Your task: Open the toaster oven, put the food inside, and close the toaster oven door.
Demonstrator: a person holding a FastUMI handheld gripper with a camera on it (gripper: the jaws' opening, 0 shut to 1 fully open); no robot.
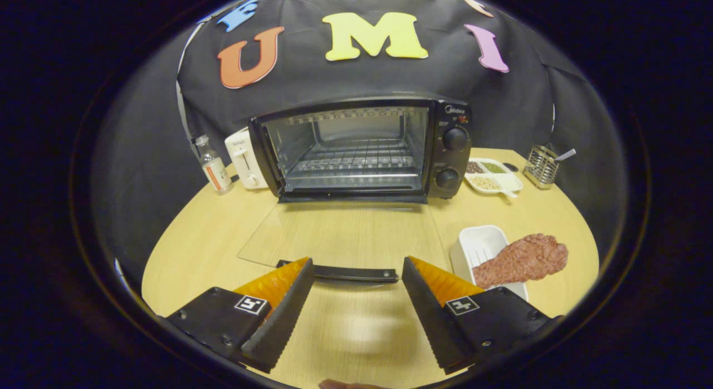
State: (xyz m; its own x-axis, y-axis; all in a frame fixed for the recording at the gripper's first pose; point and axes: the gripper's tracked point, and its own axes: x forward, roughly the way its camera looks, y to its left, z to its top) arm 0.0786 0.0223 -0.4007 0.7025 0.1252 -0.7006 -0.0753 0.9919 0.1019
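The gripper [356, 269] sits in the lower middle of the frame with its two fingers [284, 305] spread wide apart, holding nothing. Between the fingertips, the dark handle [355, 274] of the toaster oven's door shows as a horizontal bar; the tips flank its two ends, and whether either one touches it cannot be told.

The toaster oven [362, 149] stands in the upper middle of the frame at the back of the wooden tabletop [206, 238]. Its glass door [340, 233] is folded fully down and lies flat toward the fingers, leaving the cavity with its wire rack [353, 161] open to view. Two round knobs [455, 139] are stacked on the panel at the oven's right side.

The food, a slab of reddish meat [523, 259], lies at the lower right of the frame, draped over the right rim of a white tray [476, 245], just beyond the right finger and outside the oven.

At the upper left, beside the oven, stand a white toaster [243, 157] and a small clear bottle [214, 166]. At the upper right sit a divided white dish [493, 175] of grains and a wire holder [541, 166].
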